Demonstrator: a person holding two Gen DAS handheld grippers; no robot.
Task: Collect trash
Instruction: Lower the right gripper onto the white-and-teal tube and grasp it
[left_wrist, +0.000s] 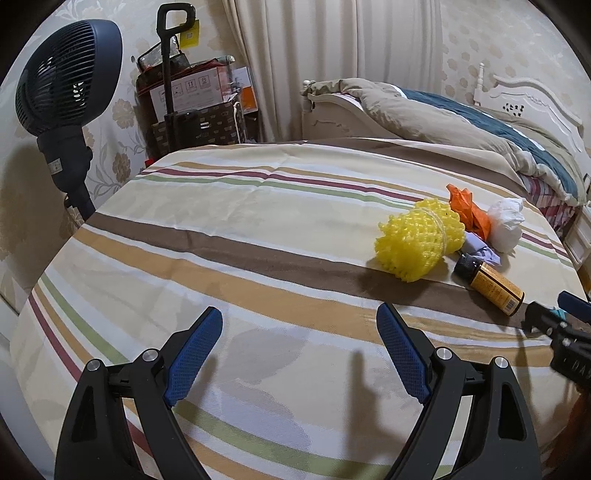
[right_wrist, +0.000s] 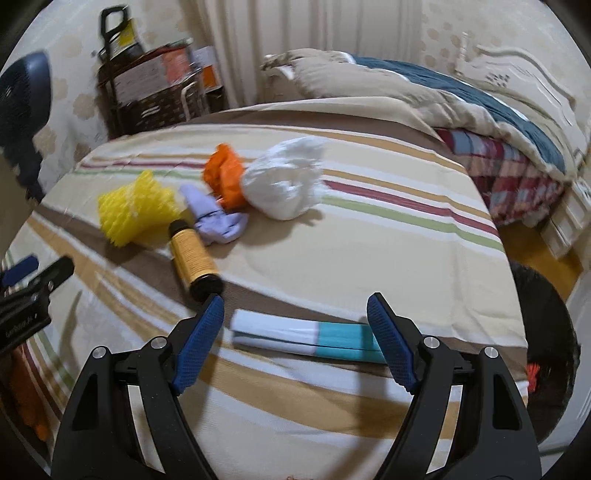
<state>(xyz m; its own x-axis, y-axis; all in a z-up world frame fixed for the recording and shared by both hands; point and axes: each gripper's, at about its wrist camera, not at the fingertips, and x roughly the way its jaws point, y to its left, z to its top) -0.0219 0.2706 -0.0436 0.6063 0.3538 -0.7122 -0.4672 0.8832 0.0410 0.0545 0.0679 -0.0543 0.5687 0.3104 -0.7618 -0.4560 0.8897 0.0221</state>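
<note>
Both tools gape: left tool (left_wrist: 299, 350) over bare table (left_wrist: 221, 229); right tool (right_wrist: 295, 339) straddles a box (right_wrist: 306, 338) near the front edge, bottle (right_wrist: 194, 256) just beside, net (right_wrist: 136, 212), wads beyond.

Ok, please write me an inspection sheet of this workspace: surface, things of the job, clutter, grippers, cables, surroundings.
Surface: striped cloth over a table.
Job's things: yellow foam net, orange wrapper, white crumpled bag, lilac scrap, brown bottle lying on its side, white-and-teal box lying flat.
Clutter: nothing seen beyond the trash.
Grippers: left gripper open, empty, over bare cloth; right gripper open, its fingers either side of the box, not gripping.
Cables: nothing seen.
Surroundings: black fan, luggage trolley with boxes, curtain, bed with quilt, dark bag beside the table.
</note>
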